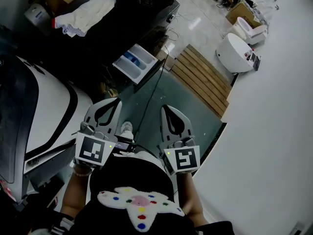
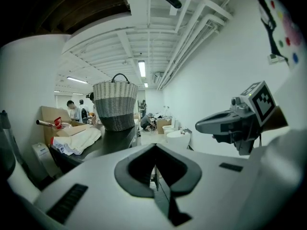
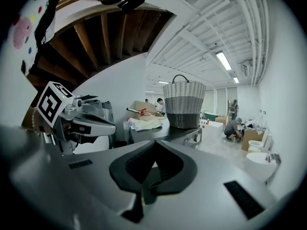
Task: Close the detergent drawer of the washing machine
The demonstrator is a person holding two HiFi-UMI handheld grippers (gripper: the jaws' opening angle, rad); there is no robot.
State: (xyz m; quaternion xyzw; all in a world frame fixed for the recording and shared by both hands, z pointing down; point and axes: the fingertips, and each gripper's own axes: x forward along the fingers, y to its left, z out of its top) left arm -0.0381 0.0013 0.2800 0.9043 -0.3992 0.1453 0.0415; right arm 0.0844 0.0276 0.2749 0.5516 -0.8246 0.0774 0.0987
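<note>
my left gripper [image 1: 113, 103] and right gripper [image 1: 167, 110] are both pressed together and empty, side by side, well apart from the open detergent drawer [image 1: 135, 63] ahead.

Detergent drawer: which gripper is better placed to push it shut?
Right, probably. The open detergent drawer juts toward the head view's lower right, and the right gripper sits nearly in line with its front; the left gripper is off to the side. Both are shut, empty.
</note>
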